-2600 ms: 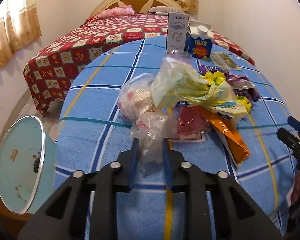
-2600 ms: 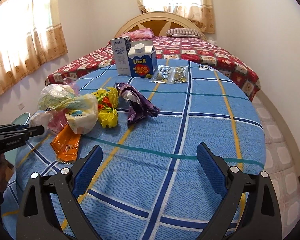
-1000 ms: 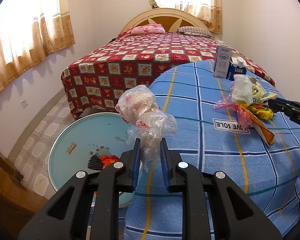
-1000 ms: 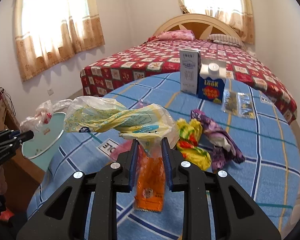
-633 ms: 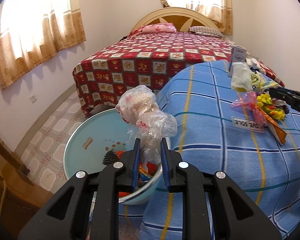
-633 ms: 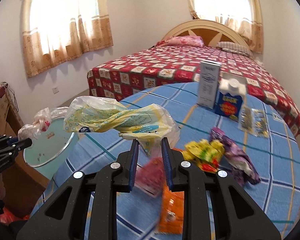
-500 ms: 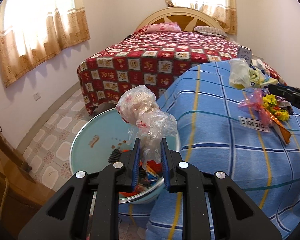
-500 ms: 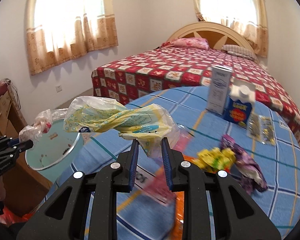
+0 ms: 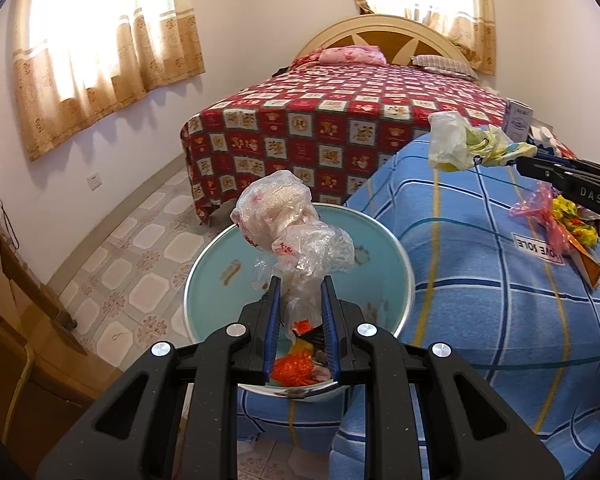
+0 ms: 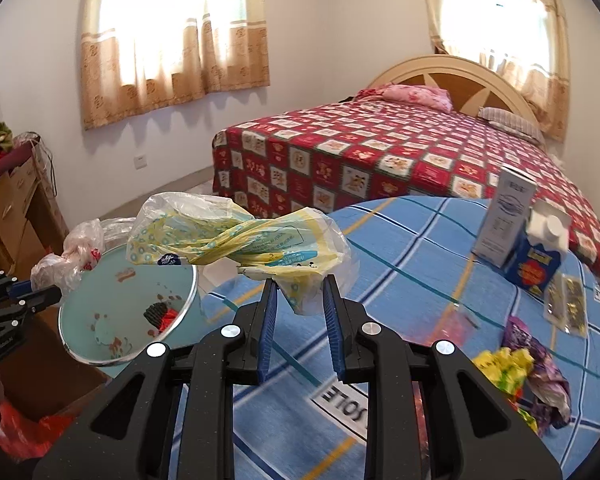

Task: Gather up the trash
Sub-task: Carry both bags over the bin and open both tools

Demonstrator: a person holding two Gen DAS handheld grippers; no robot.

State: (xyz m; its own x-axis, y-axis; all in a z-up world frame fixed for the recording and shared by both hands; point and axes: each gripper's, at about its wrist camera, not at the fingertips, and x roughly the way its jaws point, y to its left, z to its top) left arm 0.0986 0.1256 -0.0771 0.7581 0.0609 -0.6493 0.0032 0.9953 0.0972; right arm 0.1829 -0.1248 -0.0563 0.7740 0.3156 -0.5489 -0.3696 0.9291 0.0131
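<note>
My left gripper (image 9: 299,292) is shut on a crumpled clear plastic bag (image 9: 288,224) and holds it above the light blue trash bin (image 9: 396,248), which has red and dark scraps at its bottom. My right gripper (image 10: 299,286) is shut on a yellow and clear plastic bag (image 10: 236,240), held over the near left edge of the round table (image 10: 440,280) with the blue plaid cloth. In the right wrist view the bin (image 10: 80,324) stands left of the table, with the left gripper (image 10: 40,296) and its bag (image 10: 76,256) over the rim.
On the table lie a yellow wrapper (image 10: 500,368), a purple wrapper (image 10: 540,376), a blue milk carton (image 10: 540,256), a white carton (image 10: 504,220) and a clear packet (image 10: 564,300). A bed with a red quilt (image 9: 340,120) stands behind. A wooden cabinet (image 10: 16,204) is at the left.
Both grippers swung left with their bags. The left one now holds its bag right over the bin, and the right one has come from the pile to the table's left edge.
</note>
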